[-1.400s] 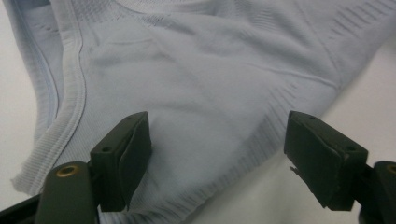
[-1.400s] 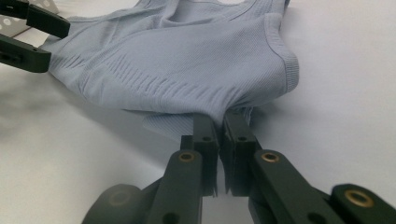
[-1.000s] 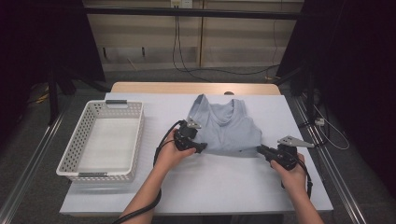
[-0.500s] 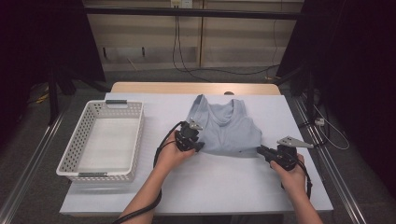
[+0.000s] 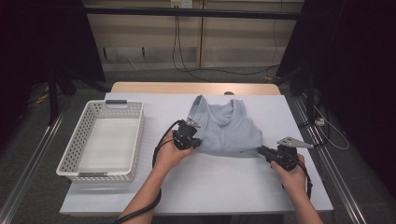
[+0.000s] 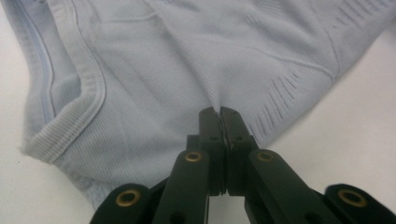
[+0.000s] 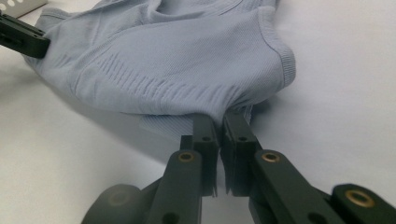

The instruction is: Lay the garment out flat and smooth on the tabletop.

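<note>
1. The light blue tank top (image 5: 227, 128) lies flat at the centre of the white table (image 5: 210, 186), neck toward the top of the frame; the white basket (image 5: 103, 140) sits at the left.
2. The left gripper (image 6: 219, 112) has just been closing, and its jaws now pinch a tuck of fabric near the hem at lower centre of its view.
3. The right gripper (image 7: 218, 122), pressed together, pinches the hem's other corner.
4. Judged next: lift both corners evenly, keeping the hem taut, so neither pinch slips.
5. Raise slowly; thin knit could pull free.
</note>
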Action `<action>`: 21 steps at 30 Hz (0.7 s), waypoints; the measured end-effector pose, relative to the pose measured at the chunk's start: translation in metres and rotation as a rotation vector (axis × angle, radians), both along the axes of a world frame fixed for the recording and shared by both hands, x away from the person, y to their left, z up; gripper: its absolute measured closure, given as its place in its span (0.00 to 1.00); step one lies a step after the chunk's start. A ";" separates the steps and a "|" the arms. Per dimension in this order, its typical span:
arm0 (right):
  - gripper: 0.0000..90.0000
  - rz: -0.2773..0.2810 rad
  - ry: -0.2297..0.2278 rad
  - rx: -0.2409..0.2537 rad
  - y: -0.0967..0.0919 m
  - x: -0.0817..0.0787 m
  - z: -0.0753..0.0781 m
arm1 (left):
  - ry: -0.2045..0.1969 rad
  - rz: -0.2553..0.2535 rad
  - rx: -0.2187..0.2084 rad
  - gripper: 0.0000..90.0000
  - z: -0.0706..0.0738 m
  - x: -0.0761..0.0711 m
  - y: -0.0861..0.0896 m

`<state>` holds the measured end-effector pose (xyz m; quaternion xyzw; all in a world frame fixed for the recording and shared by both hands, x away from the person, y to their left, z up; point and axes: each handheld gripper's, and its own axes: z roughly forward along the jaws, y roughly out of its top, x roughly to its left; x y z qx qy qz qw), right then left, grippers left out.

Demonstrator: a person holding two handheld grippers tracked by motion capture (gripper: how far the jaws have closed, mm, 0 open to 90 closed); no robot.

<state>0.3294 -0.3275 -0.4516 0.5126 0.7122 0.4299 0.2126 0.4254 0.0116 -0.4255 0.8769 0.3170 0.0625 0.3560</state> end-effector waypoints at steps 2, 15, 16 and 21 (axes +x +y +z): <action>0.95 -0.001 -0.001 0.000 -0.002 0.000 0.001 | 0.012 -0.001 -0.012 0.99 0.004 -0.001 0.001; 0.95 -0.011 -0.017 0.000 -0.011 -0.006 0.004 | -0.057 0.014 -0.065 1.00 0.022 0.001 0.002; 0.94 -0.009 -0.019 -0.004 -0.010 -0.006 0.005 | -0.058 0.012 -0.071 1.00 0.022 0.002 0.002; 0.85 0.003 -0.044 -0.027 -0.005 -0.008 0.007 | -0.068 0.020 -0.080 1.00 0.023 0.003 0.002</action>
